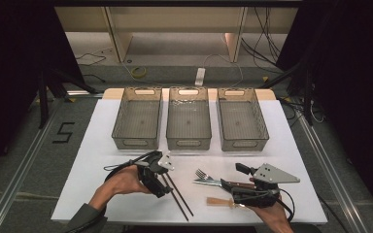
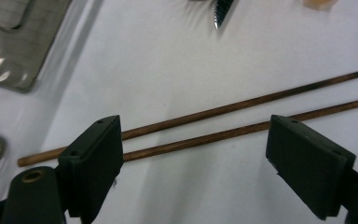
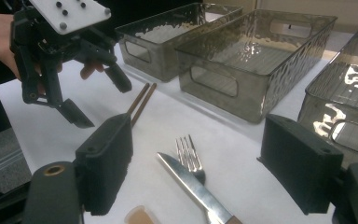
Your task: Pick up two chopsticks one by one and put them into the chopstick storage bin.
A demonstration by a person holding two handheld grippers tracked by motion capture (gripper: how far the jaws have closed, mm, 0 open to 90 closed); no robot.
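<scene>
Two dark wooden chopsticks (image 1: 177, 196) lie side by side on the white table cover near the front. My left gripper (image 1: 161, 187) hovers over their upper ends, open. In the left gripper view the chopsticks (image 2: 242, 121) run across just beyond the gap between its jaws, untouched. A fork (image 1: 201, 174) and a wooden-handled knife (image 1: 211, 182) lie to the right. My right gripper (image 1: 233, 182) is open over the knife's handle end, and the knife (image 3: 193, 186) and fork (image 3: 189, 156) lie between its jaws. The left gripper (image 3: 100, 100) is seen open above the chopsticks (image 3: 140, 102).
Three empty grey see-through bins stand in a row at the back: left (image 1: 135, 142), middle (image 1: 188, 143), right (image 1: 243, 142). A pale tan wooden piece (image 1: 218, 201) lies near the front edge by my right gripper. Bare white cover (image 1: 97, 145) stretches left of the chopsticks.
</scene>
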